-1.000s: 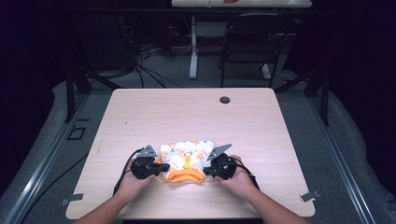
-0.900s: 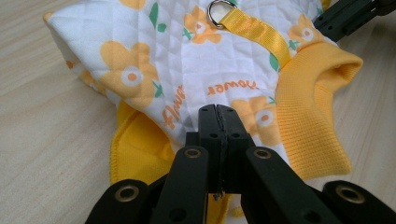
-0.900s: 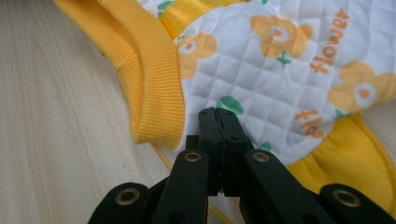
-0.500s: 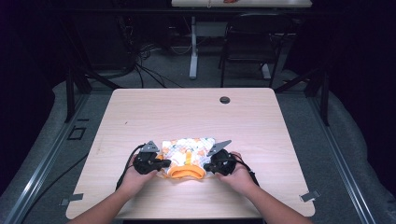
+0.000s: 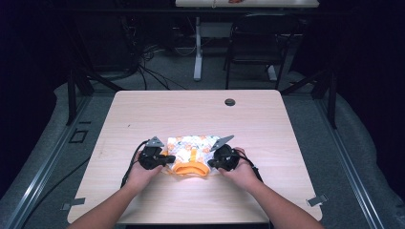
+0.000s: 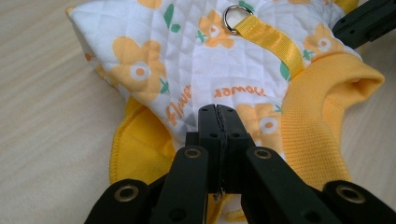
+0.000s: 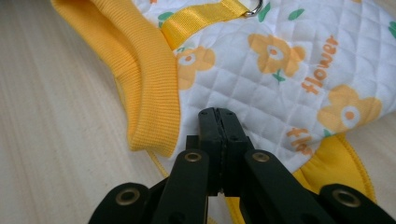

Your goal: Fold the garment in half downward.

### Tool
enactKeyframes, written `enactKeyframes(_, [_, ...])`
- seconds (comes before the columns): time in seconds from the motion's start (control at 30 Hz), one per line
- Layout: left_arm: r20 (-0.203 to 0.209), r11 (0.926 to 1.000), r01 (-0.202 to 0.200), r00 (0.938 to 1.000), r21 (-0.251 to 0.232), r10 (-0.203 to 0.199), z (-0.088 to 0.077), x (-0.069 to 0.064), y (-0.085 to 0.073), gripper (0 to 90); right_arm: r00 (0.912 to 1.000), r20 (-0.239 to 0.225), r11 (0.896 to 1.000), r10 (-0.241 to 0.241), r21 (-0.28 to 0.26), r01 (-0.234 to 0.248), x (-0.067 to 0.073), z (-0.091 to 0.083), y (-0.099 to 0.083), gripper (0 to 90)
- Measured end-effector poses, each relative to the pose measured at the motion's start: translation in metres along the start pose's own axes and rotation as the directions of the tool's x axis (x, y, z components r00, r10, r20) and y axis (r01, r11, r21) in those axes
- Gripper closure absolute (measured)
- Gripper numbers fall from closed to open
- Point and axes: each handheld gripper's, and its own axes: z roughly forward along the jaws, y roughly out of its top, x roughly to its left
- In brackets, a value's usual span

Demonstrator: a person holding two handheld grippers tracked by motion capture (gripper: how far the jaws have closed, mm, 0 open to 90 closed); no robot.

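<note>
On table [image 5: 143, 119]: both tongs, left [image 6: 218, 114] and right [image 7: 217, 116], pressed together; grip on quilted floral garment [image 5: 191, 150] unclear.

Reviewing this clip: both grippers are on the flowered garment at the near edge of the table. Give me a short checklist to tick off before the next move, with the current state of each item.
1. Left gripper jaws together: ok, closed with no gap in the left gripper view.
2. Right gripper jaws together: ok, closed likewise.
3. Fabric actually caught in each pair of jaws: cannot tell; the tips lie over the quilted garment, but the pinch itself is hidden.
4. Garment resting on the table: ok, it lies on the wood.
5. Metal ring and yellow strap free of both grippers: ok, they lie apart from the tips.
6. Grippers on opposite sides of the garment: ok, one at each side in the high view.
</note>
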Motion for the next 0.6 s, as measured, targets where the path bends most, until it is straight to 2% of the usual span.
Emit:
enactKeyframes(0.07, [-0.001,0.9999,0.017,0.9999,-0.003,-0.017,0.004,0.005,0.003,89.6,0.9999,0.006,1.000,0.012,-0.014,-0.012,-0.004,0.003,0.003,90.0])
enactKeyframes(0.3, [-0.036,0.9996,0.024,0.9991,-0.017,-0.024,0.012,0.015,0.012,89.5,0.9979,0.044,0.999,0.048,-0.019,-0.047,-0.019,0.012,0.011,90.0])
enactKeyframes(0.43, [-0.051,0.9992,0.032,0.9982,-0.025,-0.033,0.017,0.019,0.017,89.4,0.9972,0.058,0.999,0.047,-0.018,-0.046,-0.026,0.014,0.014,90.0])
enactKeyframes(0.6, [-0.062,0.9968,0.065,0.9957,-0.046,-0.068,0.022,0.023,0.020,89.4,0.9938,0.081,0.997,0.077,-0.034,-0.074,-0.035,0.017,0.018,90.0])
